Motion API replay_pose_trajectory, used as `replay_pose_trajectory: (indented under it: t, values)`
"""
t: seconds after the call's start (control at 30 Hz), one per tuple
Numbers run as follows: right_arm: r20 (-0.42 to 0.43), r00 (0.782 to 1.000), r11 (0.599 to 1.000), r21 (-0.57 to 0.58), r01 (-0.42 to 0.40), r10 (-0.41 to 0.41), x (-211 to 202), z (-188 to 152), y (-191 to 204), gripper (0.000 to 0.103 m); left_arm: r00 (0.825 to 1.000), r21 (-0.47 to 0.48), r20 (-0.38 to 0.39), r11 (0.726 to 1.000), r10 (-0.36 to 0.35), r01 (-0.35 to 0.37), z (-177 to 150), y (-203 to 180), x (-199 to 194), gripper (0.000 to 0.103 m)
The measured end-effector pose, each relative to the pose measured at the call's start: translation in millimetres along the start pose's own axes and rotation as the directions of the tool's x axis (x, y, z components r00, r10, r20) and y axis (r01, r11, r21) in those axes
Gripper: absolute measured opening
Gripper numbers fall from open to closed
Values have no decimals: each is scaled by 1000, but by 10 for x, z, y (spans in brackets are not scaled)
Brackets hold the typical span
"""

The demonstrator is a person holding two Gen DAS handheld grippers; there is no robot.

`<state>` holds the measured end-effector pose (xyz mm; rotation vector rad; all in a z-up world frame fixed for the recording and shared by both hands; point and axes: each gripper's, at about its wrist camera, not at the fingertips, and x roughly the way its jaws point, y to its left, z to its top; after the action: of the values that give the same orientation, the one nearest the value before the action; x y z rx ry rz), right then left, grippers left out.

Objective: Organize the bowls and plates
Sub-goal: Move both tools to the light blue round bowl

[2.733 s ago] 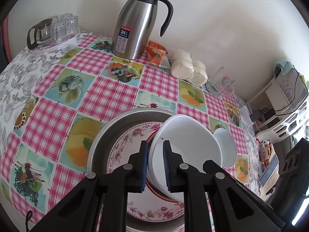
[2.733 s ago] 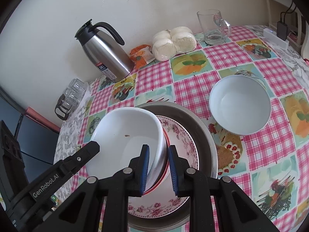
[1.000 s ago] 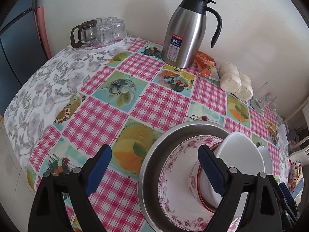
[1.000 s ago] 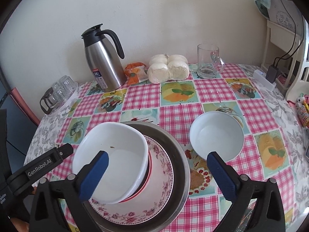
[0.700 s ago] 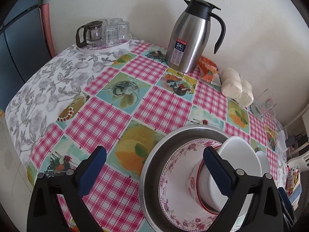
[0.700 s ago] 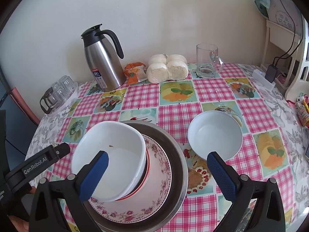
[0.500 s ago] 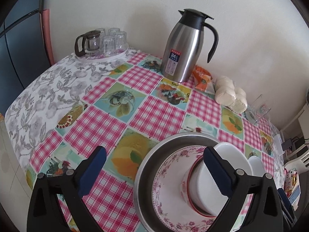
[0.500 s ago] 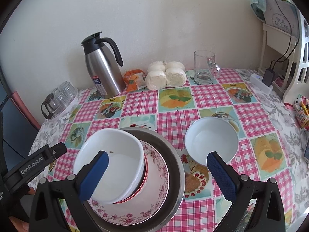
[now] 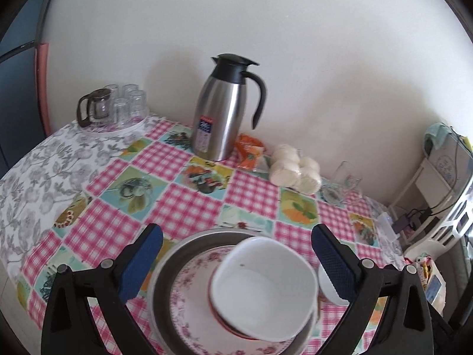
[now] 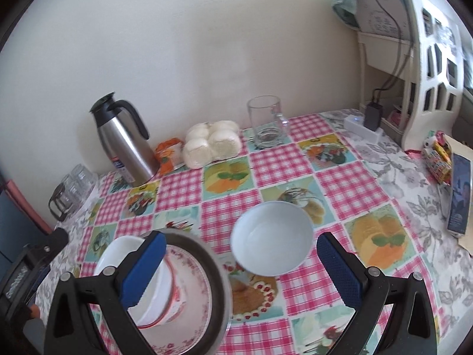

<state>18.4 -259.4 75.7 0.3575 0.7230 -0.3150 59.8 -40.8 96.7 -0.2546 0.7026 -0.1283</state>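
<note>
While both tools hung above the tabletop [image 10: 369, 159], the left hand-held gripper [image 9: 236, 261] had its blue-padded jaws spread wide, pinching nothing. Between those jaws lay a steel basin [image 9: 165, 269], and inside it a rose-patterned plate [image 9: 192, 290]. On that plate sat a large white bowl [image 9: 263, 287], tilted a little, with a red-rimmed dish just showing beneath its lower edge. A second, smaller white bowl [image 10: 272, 238] stood on the checked cloth just beside the basin on its right (in the left wrist view only a sliver of it showed behind the right finger).

The right hand-held gripper [image 10: 241, 269] was likewise spread wide and gripped nothing; the smaller bowl lay between its fingers, apart from both pads. Its left finger [image 10: 142, 269] overlapped the basin and the large bowl in that view; whether it touched them could not be told.

Farther back, near the wall, stood a steel thermos jug [image 9: 221, 118] with a black handle, an orange packet [image 9: 249, 152] just beside it, then a wrapped pack of pale buns [image 10: 211, 143], and a clear glass mug [image 10: 266, 122]. A tray of upturned glasses with a small glass pot [image 9: 113, 109] occupied the far left corner. At the right edge of the cloth lay a phone [image 10: 458, 192] and a white power strip [image 10: 360, 122].
</note>
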Motion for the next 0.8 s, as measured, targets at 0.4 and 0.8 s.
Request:
replay_pose_trajectory:
  t: [0.4, 0.8]
  values:
    - [-7, 996, 983, 162, 89, -89, 47, 102, -854, 103, 991, 219, -34, 967, -128, 132, -124, -849, 37, 100]
    - [-80, 993, 948, 299, 109, -89, 335, 38, -1366, 103, 962, 294, -187, 923, -200, 249, -323, -1575, 335, 100]
